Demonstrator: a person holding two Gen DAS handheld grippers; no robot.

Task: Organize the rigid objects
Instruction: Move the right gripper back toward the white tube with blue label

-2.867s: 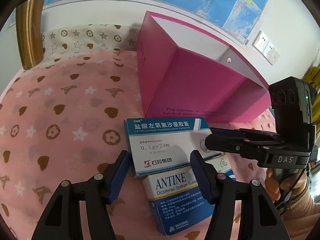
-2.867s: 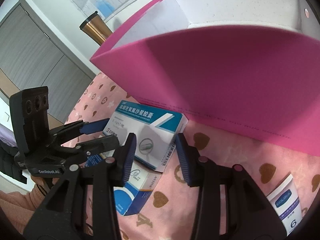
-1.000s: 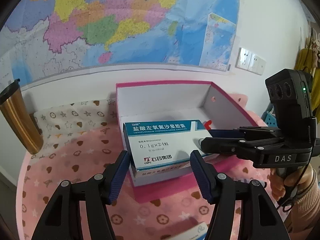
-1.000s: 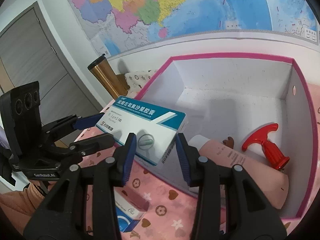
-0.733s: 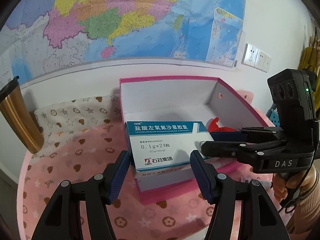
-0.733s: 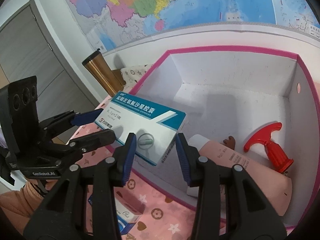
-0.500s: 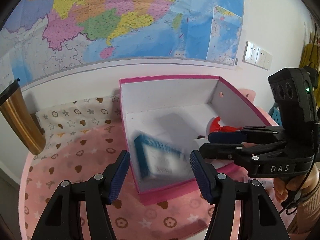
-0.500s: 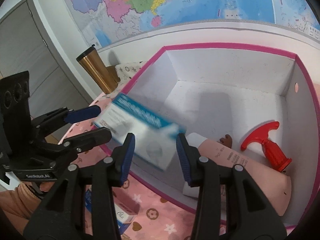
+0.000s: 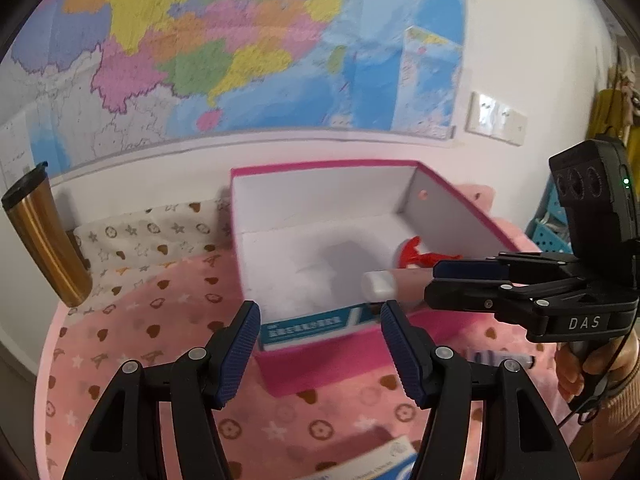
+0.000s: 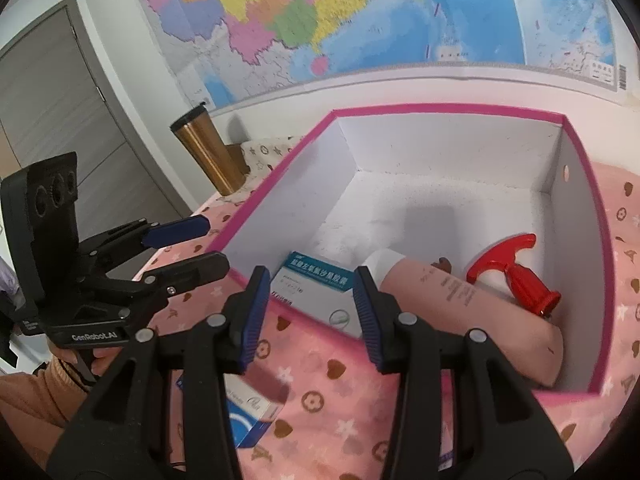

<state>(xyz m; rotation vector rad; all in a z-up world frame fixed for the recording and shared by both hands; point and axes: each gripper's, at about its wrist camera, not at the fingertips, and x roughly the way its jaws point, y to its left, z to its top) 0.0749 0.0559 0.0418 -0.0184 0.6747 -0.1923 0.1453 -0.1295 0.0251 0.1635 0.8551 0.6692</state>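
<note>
The blue-and-white medicine box (image 10: pixel 316 284) (image 9: pixel 316 326) lies flat inside the pink storage box (image 10: pixel 440 140) (image 9: pixel 320 196), against its near wall. Beside it in the box are a pink tube with a white cap (image 10: pixel 460 300) (image 9: pixel 378 284) and a red T-handled tool (image 10: pixel 516 272) (image 9: pixel 416 254). My left gripper (image 9: pixel 318 336) (image 10: pixel 208 246) hangs above the near wall, open, with nothing touching its pads. My right gripper (image 10: pixel 308 312) (image 9: pixel 436 284) is also open over the same wall, and the medicine box shows well below it.
A second medicine box (image 10: pixel 248 412) (image 9: pixel 384 460) lies on the pink patterned cloth in front of the storage box. A gold tumbler (image 9: pixel 44 236) (image 10: pixel 208 152) stands at the back left by the wall. A map covers the wall behind.
The medicine box, held up between both grippers a second ago, has slipped free and dropped into the pink box. Both grippers stay at about the same width.
</note>
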